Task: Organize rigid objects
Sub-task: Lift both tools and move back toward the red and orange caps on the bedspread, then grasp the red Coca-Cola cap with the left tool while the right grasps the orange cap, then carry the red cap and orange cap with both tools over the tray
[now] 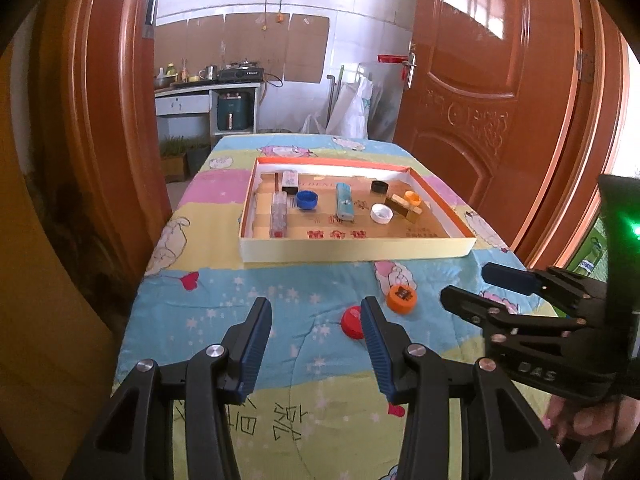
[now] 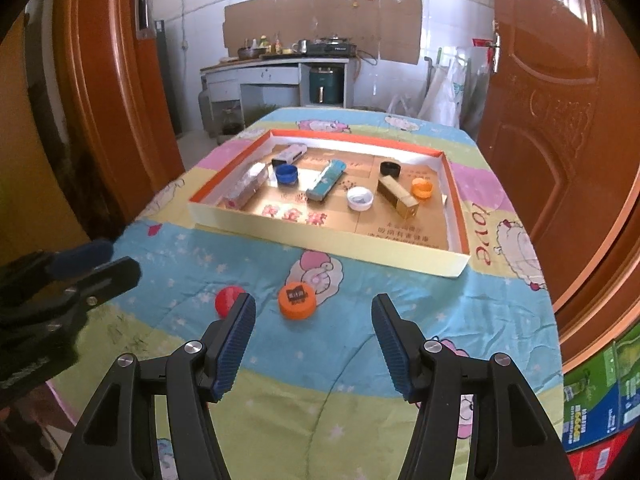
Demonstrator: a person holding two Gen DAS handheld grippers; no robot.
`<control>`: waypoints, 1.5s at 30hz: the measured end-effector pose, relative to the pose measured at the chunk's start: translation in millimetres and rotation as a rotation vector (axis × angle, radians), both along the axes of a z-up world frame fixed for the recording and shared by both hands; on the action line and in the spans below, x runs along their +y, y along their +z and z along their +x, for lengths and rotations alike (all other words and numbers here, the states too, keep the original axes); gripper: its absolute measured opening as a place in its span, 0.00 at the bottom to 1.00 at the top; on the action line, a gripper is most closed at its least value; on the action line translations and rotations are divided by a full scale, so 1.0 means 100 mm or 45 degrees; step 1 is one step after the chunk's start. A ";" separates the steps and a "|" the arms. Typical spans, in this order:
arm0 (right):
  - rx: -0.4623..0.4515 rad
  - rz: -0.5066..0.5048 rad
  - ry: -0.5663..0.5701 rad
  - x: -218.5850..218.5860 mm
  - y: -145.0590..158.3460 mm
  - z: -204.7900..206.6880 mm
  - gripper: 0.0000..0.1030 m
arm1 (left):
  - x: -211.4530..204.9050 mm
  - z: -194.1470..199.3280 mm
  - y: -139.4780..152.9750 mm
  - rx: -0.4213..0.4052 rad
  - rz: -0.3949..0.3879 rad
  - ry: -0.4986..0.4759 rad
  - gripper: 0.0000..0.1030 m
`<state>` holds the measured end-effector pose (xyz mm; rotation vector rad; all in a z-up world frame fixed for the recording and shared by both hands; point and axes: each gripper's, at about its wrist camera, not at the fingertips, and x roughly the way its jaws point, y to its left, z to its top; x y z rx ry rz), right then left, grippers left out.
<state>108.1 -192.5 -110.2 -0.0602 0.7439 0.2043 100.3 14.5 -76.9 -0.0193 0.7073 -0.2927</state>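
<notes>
An orange bottle cap (image 1: 401, 298) (image 2: 297, 299) and a red cap (image 1: 353, 322) (image 2: 227, 300) lie on the patterned cloth in front of a shallow cardboard tray (image 1: 360, 250) (image 2: 320, 226). The tray holds a blue cap (image 1: 307, 200) (image 2: 286, 174), a white cap (image 1: 381, 213) (image 2: 360, 198), a black cap (image 1: 379, 187), an orange cap (image 2: 422, 189), a teal lighter (image 1: 344, 202) (image 2: 325, 180) and a gold box (image 2: 398, 197). My left gripper (image 1: 316, 312) is open and empty, its right finger beside the red cap. My right gripper (image 2: 314, 314) (image 1: 464, 284) is open and empty, just behind the orange cap.
The table is covered by a cartoon quilt (image 1: 248, 300). Wooden doors (image 1: 500, 100) stand on both sides. A kitchen counter (image 2: 276, 66) is behind the table. Coloured boxes (image 2: 600, 400) sit on the floor at the right.
</notes>
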 end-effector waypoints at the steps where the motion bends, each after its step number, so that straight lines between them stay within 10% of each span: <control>1: 0.007 -0.011 0.005 0.01 -0.05 0.02 0.60 | 0.00 0.00 -0.03 0.008 0.002 -0.003 0.45; 12: 0.089 -0.093 0.065 0.25 -0.48 0.38 0.58 | -0.03 0.03 -0.25 0.067 0.018 -0.053 0.45; 16: 0.140 -0.073 0.070 0.27 -0.54 0.52 0.30 | -0.08 0.10 -0.30 0.090 0.020 -0.066 0.45; 45: 0.074 0.125 -0.050 -0.43 -0.33 0.12 0.30 | -0.62 0.49 -0.60 0.201 0.149 -0.125 0.30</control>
